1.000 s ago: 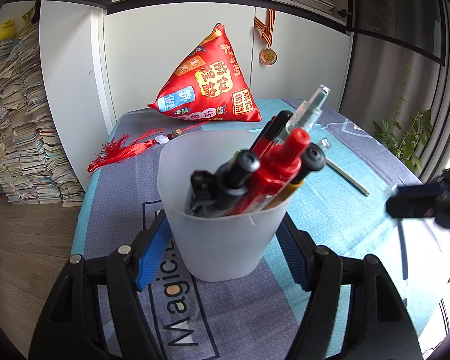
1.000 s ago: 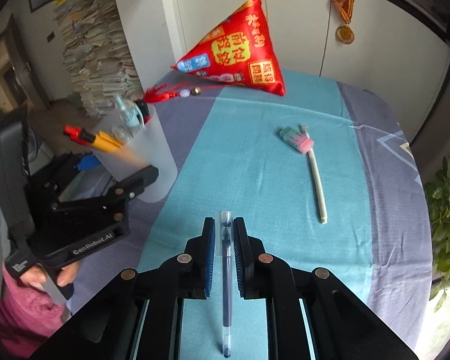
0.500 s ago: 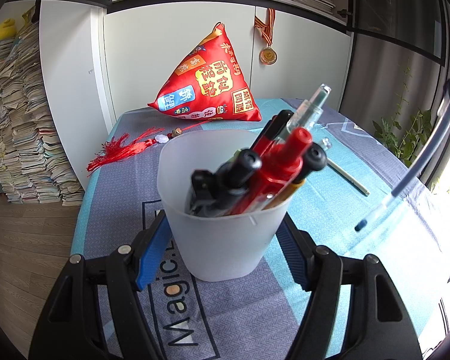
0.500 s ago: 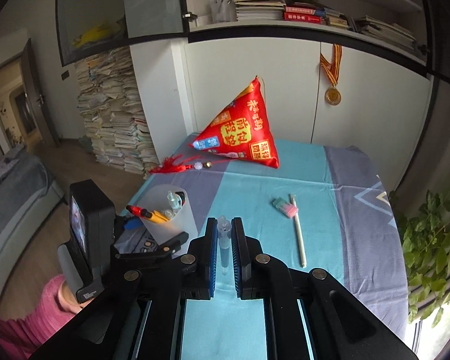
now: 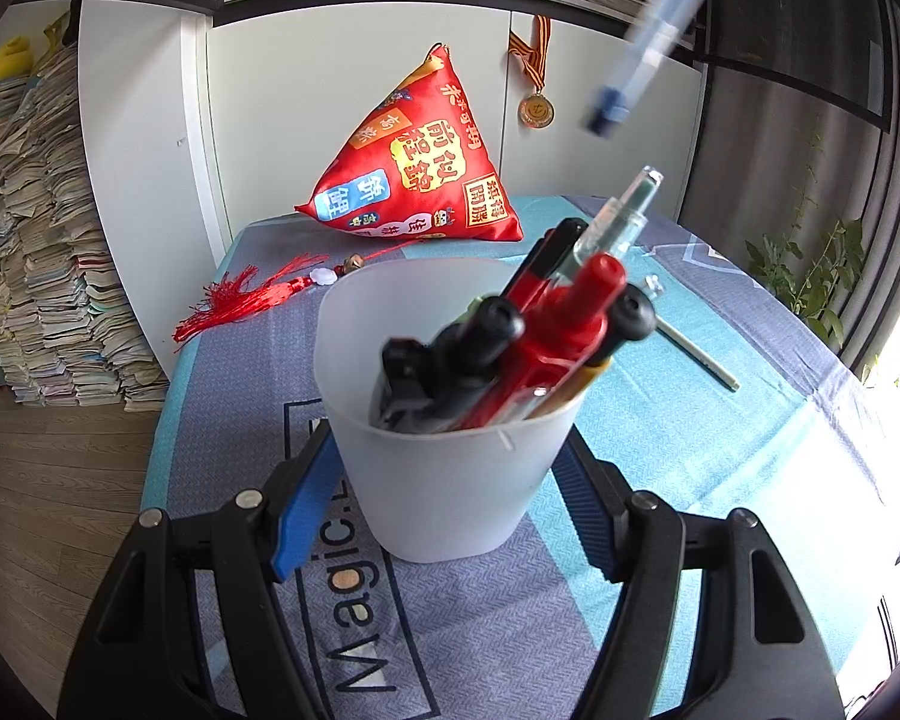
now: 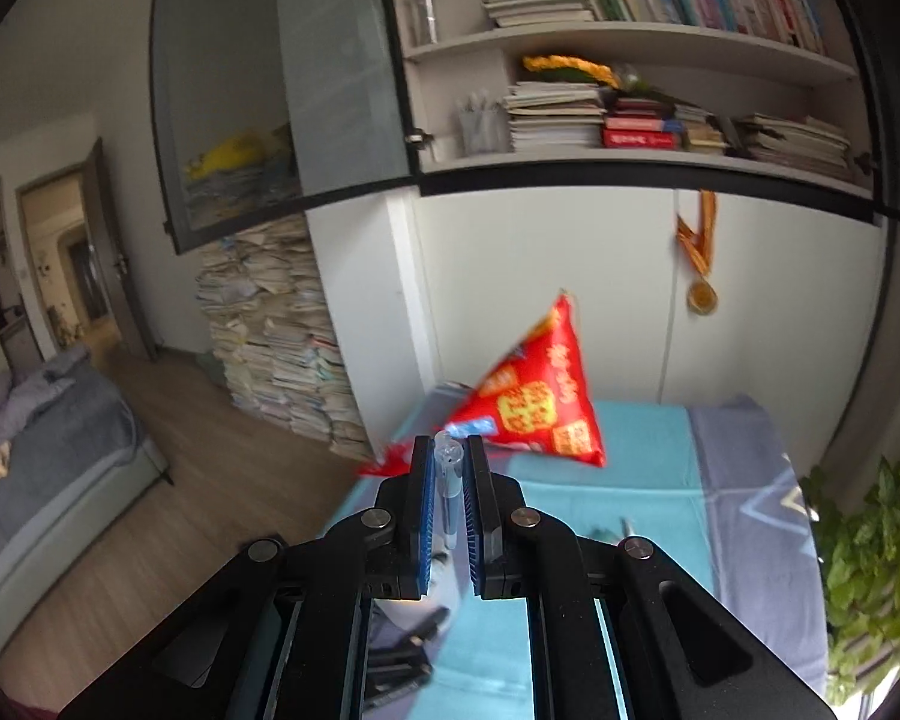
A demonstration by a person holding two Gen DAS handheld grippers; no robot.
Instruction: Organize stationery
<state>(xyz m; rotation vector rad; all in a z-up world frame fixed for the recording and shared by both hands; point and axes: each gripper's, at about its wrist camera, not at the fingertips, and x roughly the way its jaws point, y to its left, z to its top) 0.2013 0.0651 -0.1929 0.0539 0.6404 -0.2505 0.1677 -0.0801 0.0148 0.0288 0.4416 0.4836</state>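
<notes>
Blue-patterned cloth covers the table (image 5: 720,450) where my left tool (image 5: 450,480) clamps the white cup (image 5: 450,468) of pens (image 5: 546,324). Raised above, my right tool (image 6: 449,498) pinches a clear blue pen (image 6: 448,480) between its pads, tip hanging over the cup.

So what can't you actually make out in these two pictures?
- Blue pen, left wrist view: blurred, upper end cut off by the top edge.
- Same pen, right wrist view: only a short stretch shows between the right gripper fingers.
- Cup in the left gripper: its frosted wall hides the lower ends of the pens inside.
- Pen lying on the table: its near end is behind the cup.
</notes>
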